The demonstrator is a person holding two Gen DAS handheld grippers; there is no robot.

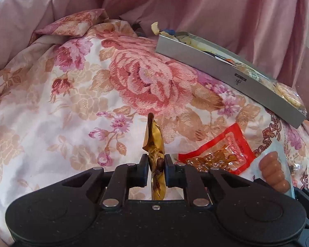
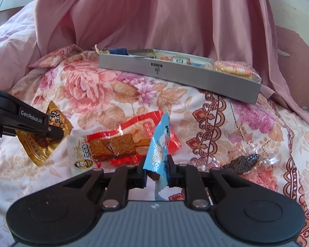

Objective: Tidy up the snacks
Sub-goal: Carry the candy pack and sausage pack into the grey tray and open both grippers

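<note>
My left gripper (image 1: 156, 160) is shut on a gold snack packet (image 1: 153, 140), held edge-on above the floral bedspread; it also shows in the right wrist view (image 2: 57, 132) with the gold packet (image 2: 39, 146). My right gripper (image 2: 156, 164) is shut on a light blue packet (image 2: 160, 142), which shows in the left wrist view (image 1: 276, 170) with a sausage-like snack inside. A red packet of brown snack (image 2: 121, 142) lies between them. A grey box (image 2: 181, 74) holding several snacks sits farther back.
A clear packet with a dark snack (image 2: 243, 160) lies right of my right gripper. A white-and-yellow packet (image 2: 80, 154) lies beside the red one. Pink curtain fabric (image 2: 154, 16) hangs behind the box. A wall (image 2: 294, 33) stands at the right.
</note>
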